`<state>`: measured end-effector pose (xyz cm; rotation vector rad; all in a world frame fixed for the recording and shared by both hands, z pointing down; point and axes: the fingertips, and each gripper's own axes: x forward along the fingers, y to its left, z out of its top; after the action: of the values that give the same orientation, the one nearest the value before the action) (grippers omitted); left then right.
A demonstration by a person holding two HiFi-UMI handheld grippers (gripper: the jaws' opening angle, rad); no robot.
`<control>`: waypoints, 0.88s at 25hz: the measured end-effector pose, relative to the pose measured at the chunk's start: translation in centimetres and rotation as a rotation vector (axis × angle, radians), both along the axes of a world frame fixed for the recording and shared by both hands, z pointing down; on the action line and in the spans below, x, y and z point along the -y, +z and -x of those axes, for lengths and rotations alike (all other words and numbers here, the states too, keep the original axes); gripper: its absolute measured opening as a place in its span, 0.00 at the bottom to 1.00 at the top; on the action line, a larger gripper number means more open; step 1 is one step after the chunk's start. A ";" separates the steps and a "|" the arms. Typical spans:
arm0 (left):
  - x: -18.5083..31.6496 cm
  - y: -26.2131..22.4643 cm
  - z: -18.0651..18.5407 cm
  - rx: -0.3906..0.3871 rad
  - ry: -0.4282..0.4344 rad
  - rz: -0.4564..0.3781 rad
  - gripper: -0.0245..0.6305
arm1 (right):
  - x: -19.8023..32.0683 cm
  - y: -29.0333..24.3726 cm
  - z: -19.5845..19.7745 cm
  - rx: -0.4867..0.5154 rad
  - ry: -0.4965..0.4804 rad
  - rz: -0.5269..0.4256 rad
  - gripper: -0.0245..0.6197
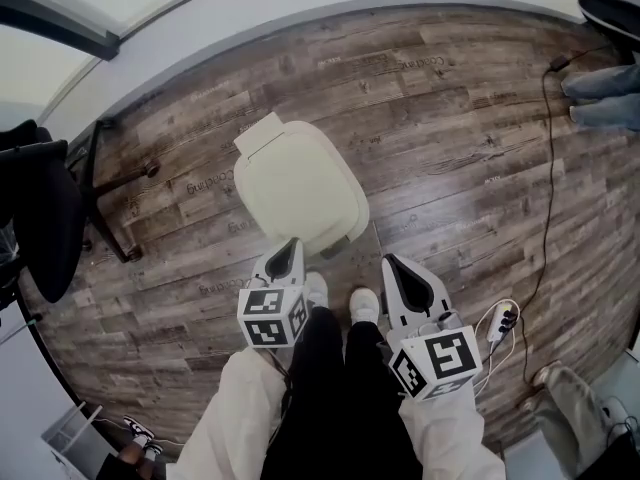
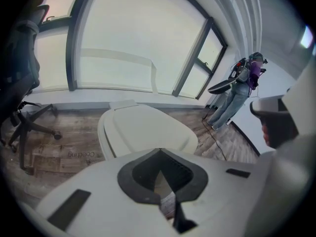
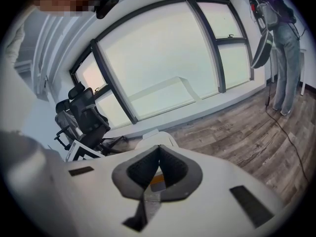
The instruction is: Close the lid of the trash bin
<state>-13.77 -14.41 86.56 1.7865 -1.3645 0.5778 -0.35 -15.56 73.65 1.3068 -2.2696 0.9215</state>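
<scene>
The trash bin (image 1: 300, 190) stands on the wooden floor just ahead of my feet, and its cream lid lies flat down over it. My left gripper (image 1: 293, 245) hovers at the bin's near edge, jaws shut and empty. My right gripper (image 1: 390, 264) is to the right of the bin, apart from it, also shut and empty. In the left gripper view the lid (image 2: 143, 125) fills the middle, just beyond the left gripper (image 2: 159, 151). In the right gripper view only the bin's top (image 3: 154, 135) peeks over the right gripper (image 3: 159, 147).
A black office chair (image 1: 40, 213) and a dark metal frame (image 1: 108, 203) stand at the left. A black cable (image 1: 546, 178) runs down the floor on the right to a white plug (image 1: 500, 323). Another person's legs (image 1: 604, 98) are at far right; shoes (image 1: 575, 388) lie at lower right.
</scene>
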 end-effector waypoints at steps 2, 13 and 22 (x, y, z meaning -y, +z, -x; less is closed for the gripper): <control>-0.3 0.9 -0.2 0.006 0.011 0.024 0.05 | -0.2 0.3 -0.1 -0.005 -0.005 0.010 0.08; -0.5 3.8 -0.7 0.037 0.052 0.112 0.05 | 1.5 0.6 -1.1 -0.009 0.016 0.016 0.08; -0.5 4.9 -1.0 0.103 0.093 0.130 0.05 | 1.4 0.8 -1.4 -0.007 0.018 0.025 0.08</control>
<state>-12.76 -13.93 91.51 1.7416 -1.2863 0.8004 1.09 -16.95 74.47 1.3195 -2.2375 0.9471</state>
